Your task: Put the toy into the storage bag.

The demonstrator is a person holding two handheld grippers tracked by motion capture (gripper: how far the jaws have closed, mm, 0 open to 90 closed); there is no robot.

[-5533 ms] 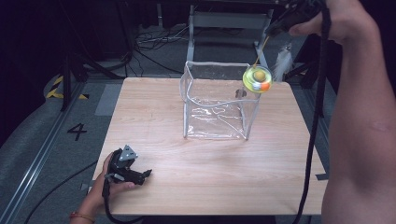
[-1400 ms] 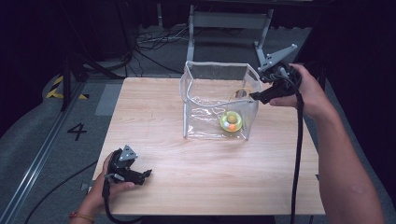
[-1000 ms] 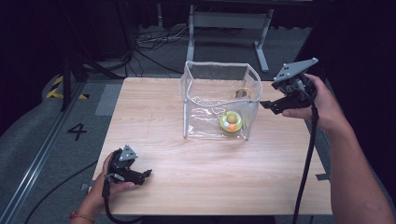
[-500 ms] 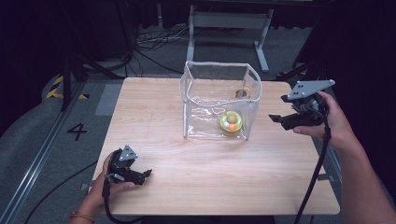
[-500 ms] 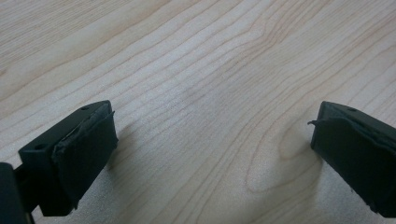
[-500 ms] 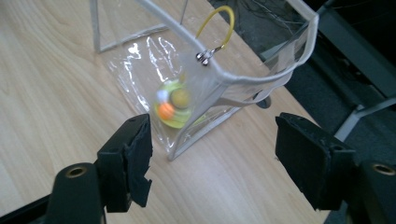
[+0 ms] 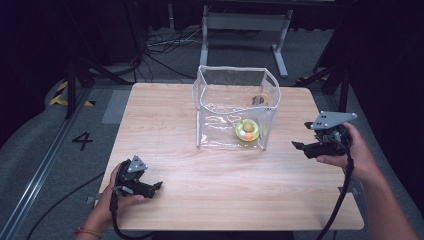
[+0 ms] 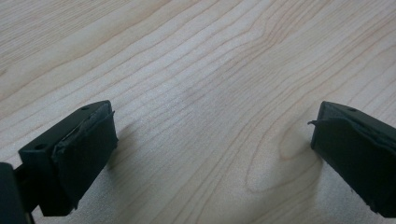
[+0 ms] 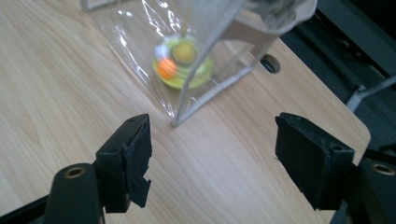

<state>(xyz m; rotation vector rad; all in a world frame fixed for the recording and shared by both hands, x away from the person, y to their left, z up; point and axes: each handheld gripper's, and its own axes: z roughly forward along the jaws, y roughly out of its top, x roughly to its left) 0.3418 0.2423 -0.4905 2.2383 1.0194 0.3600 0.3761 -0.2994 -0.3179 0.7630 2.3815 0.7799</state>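
Note:
A clear plastic box (image 7: 235, 107) with white edges stands open-topped at the table's middle back. Inside it, at the front right corner, lies a yellow-green round toy (image 7: 247, 129) with an orange ball; the right gripper view shows the toy (image 9: 182, 63) through the box wall (image 9: 140, 28). My right gripper (image 7: 299, 146) is open and empty, held to the right of the box, apart from it, its jaws pointing left toward the box corner (image 9: 180, 119). My left gripper (image 7: 156, 187) rests open and empty on the table near the front left, over bare wood (image 8: 205, 93).
The wooden table (image 7: 165, 130) has free room in front of and left of the box. A small hole (image 9: 271, 64) sits in the tabletop near the right edge. Beyond the table lie a dark floor, cables and a metal stand (image 7: 245, 22).
The right gripper carried the toy above the box, left it inside, then drew back to the right and toward the front, now open and empty. The left gripper has not moved.

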